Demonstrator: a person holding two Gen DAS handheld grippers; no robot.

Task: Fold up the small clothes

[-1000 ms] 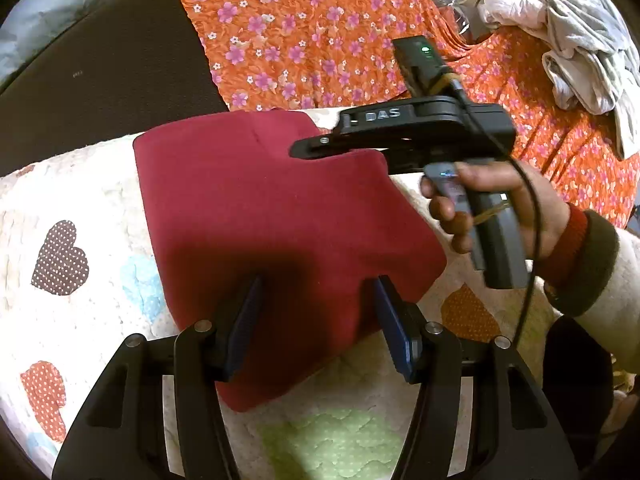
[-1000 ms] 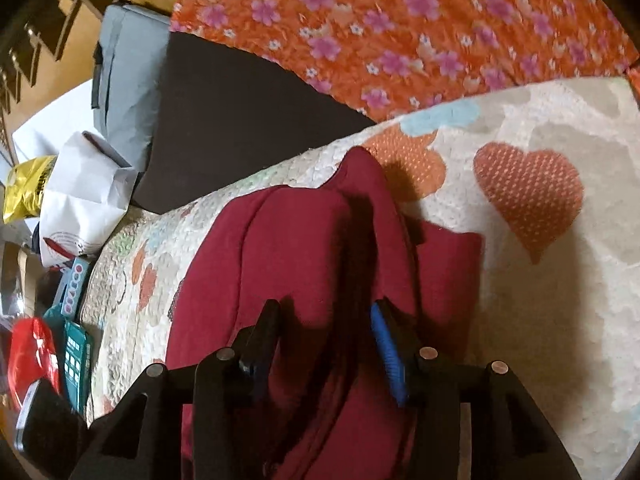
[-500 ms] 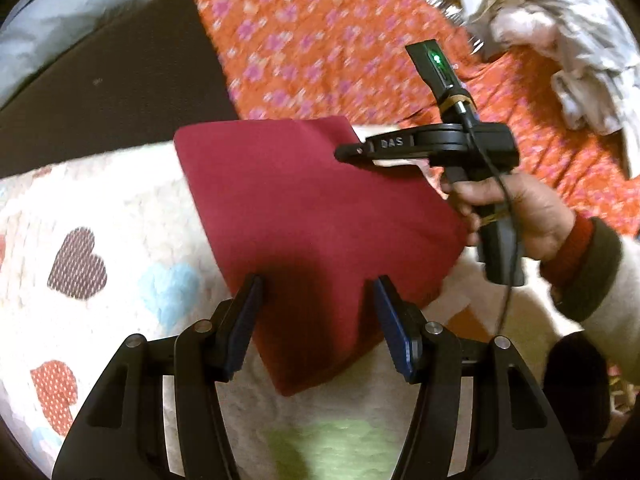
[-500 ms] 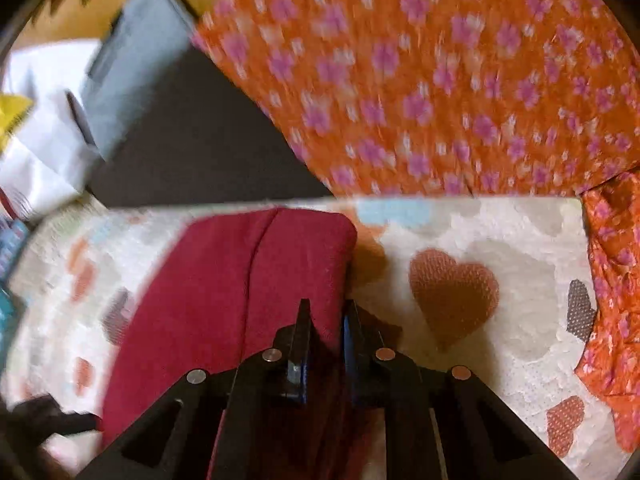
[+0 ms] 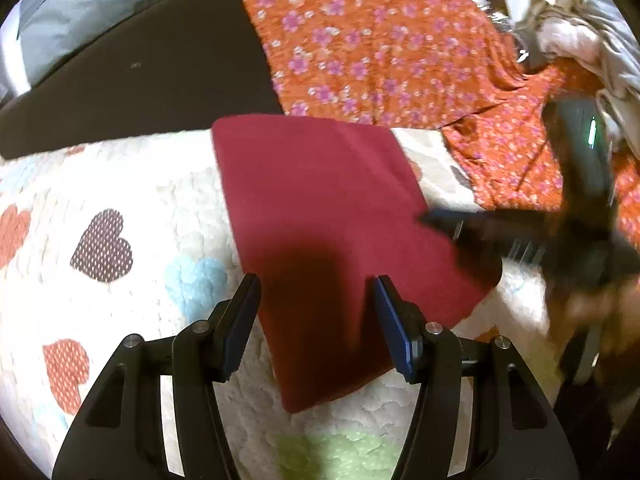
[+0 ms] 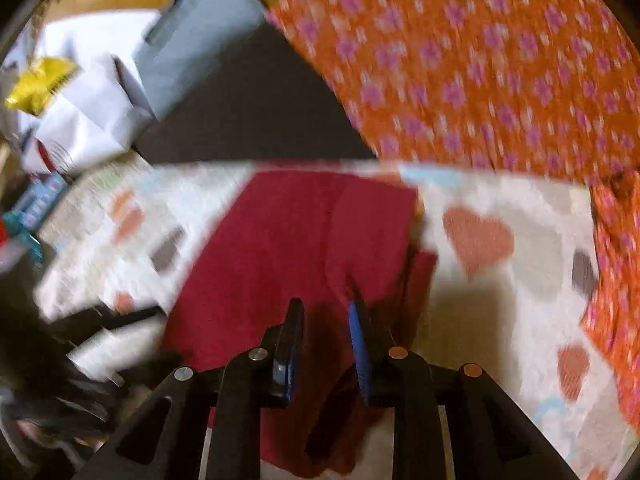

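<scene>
- Dark red garment (image 5: pixel 332 216), folded to a rough rectangle, lies flat on white quilt w/ heart patches (image 5: pixel 120 208); far edge sits near where quilt meets a black cushion (image 5: pixel 140 68) and the orange floral cloth (image 5: pixel 380 40).
- Left gripper (image 5: pixel 316 312): jaws apart, hovering over garment's near end; blue pads on either side, not pressing the cloth. Its shadow falls on the red fabric.
- Right gripper (image 6: pixel 326 344): jaws narrow but opening; red cloth lies under/between them, pads don't appear to pinch it. View is motion-blurred.
- In left wrist view, right gripper (image 5: pixel 500 232) is a dark blur at garment's right edge, w/ the person's hand (image 5: pixel 592 300) behind it – also blurred.
- In right wrist view, garment (image 6: pixel 304 240) shows a fold line running along it, w/ a lower layer peeking out at right side.
- Pale crumpled clothes pile (image 5: pixel 580 28) on the orange cloth, well apart from the red piece.
- White paper bags (image 6: pixel 80 112) and a yellow packet (image 6: pixel 36 84) off the quilt's far left.
</scene>
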